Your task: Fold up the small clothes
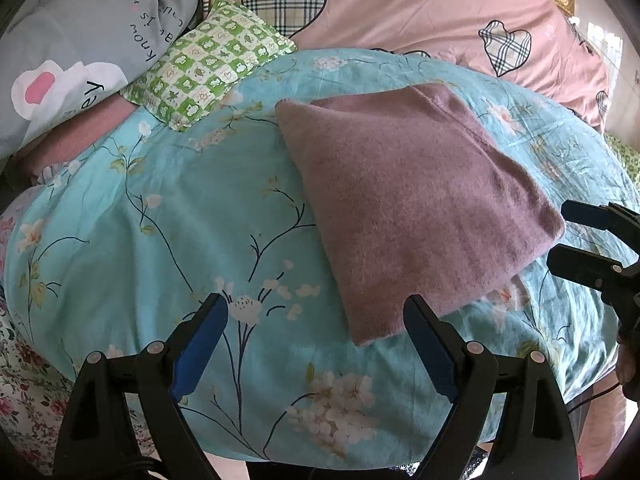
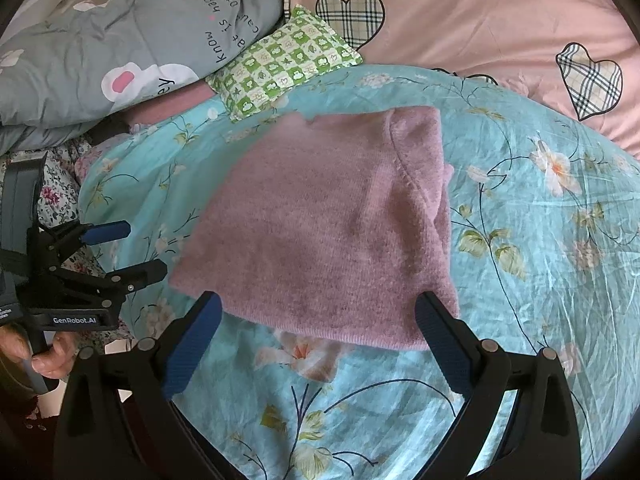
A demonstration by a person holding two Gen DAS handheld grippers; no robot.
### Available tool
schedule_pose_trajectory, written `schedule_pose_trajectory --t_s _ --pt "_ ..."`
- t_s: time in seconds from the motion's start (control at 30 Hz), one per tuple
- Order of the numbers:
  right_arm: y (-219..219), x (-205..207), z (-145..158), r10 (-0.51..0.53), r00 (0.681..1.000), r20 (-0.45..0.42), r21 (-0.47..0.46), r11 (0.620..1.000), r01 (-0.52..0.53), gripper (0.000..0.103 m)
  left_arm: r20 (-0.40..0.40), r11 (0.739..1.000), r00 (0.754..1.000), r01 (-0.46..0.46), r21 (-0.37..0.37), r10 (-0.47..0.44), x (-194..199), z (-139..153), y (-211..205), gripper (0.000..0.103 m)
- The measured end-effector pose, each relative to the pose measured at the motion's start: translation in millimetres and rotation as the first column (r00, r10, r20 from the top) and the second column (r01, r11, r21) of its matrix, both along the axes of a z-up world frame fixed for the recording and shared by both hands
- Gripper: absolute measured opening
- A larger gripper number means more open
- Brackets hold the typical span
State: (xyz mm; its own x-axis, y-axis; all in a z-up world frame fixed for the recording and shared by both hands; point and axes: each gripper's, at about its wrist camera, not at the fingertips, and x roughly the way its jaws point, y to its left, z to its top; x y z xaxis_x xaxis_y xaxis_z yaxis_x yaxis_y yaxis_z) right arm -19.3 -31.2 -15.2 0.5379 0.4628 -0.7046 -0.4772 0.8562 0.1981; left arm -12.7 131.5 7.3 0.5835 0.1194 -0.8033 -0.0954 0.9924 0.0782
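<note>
Black fingers with blue pads fill the bottom of each wrist view: the left gripper (image 1: 316,328) and the right gripper (image 2: 318,324) both stand spread wide with nothing between their pads. Just beyond them a folded mauve knit garment (image 1: 416,208) lies flat on a turquoise floral bedspread (image 1: 168,216). In the left wrist view the garment sits to the right of the fingers, its near corner reaching the right finger. In the right wrist view it lies straight ahead, its ribbed hem just past both fingertips, and a curved seam shows near its far right corner.

The right wrist view alone shows the left gripper from the side at the left edge, jaws apart, with a person's hand (image 2: 48,356) around its handle; white lettering on its body reads "GenRobot.AI". The left wrist view shows the right gripper at its right edge, likewise parted, with no lettering visible.

Behind the garment lie a green checked pillow (image 1: 208,64), a pink quilt with plaid hearts (image 1: 400,12), and a grey pillow (image 1: 80,40) printed with partly readable words, among them "know" and "is".
</note>
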Motion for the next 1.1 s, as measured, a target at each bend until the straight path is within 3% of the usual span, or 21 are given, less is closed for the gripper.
schedule_pose_trajectory --t_s 1.1 --pt "-2 10 7 0.001 1.0 0.008 0.007 1.0 -0.002 0.098 0.019 1.0 1.0 0.008 0.008 -0.008 15 7 -11 0.09"
